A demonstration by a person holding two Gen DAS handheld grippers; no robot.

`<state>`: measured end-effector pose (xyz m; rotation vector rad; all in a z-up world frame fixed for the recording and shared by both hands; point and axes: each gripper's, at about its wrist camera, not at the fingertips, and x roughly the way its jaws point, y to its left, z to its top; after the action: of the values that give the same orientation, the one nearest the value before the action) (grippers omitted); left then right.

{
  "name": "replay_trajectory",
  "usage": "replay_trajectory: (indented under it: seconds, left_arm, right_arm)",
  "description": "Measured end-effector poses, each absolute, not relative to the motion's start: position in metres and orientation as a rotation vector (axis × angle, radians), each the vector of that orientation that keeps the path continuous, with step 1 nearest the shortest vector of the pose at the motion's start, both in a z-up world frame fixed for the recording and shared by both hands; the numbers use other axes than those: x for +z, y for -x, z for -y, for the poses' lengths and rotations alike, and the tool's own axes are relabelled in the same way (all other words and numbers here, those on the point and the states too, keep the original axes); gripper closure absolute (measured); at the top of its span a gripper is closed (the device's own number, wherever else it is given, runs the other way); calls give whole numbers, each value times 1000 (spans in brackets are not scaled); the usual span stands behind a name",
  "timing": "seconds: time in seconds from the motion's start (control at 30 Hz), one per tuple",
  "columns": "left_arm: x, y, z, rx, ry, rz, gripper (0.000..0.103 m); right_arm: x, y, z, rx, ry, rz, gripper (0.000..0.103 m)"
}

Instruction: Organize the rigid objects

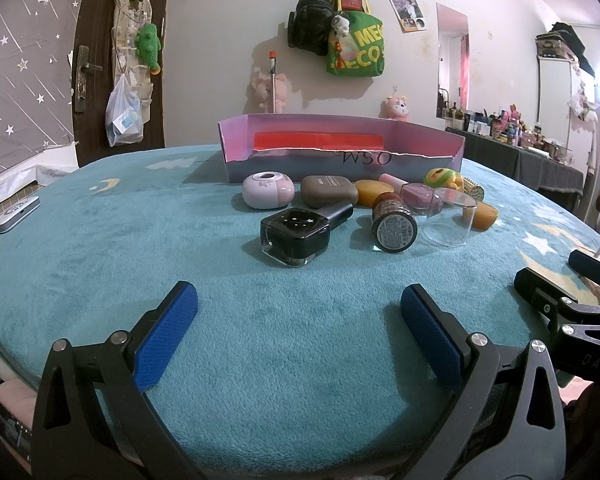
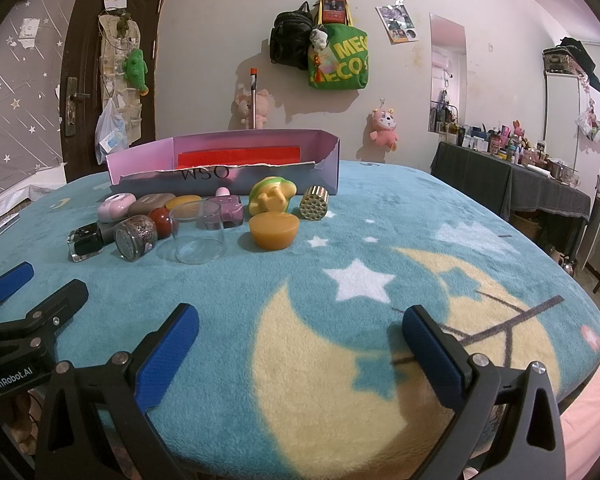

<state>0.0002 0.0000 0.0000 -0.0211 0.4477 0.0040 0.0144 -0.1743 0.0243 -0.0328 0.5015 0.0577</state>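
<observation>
While both the left gripper (image 1: pixel 299 304) and right gripper (image 2: pixel 300 326) hang released and empty, the clutter sits just before the torn pink box (image 1: pixel 340 148). I'd take the black nail-polish bottle (image 1: pixel 296 236) first, nearest the front, gripping its square body squarely.

small items (image 1: pixel 380 208) lie clustered on the blanket (image 1: pixel 260 340), just before the box (image 1: pixel 340 152) behind them.

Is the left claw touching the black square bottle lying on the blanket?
Apart. The left wrist view shows the left claw open, with a strip of bare teal blanket between its fingertips and the black square bottle.
</observation>
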Motion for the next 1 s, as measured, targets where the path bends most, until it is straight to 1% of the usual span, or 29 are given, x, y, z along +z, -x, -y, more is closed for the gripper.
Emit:
replay_trajectory:
  seconds: [0.7, 1.0]
  left_arm:
    - [0, -1, 0, 7, 20, -454, 0]
    - [18, -17, -13, 6, 55, -479, 0]
  right_arm:
    - [24, -14, 174, 58, 31, -505, 0]
    - [32, -22, 171, 78, 39, -519, 0]
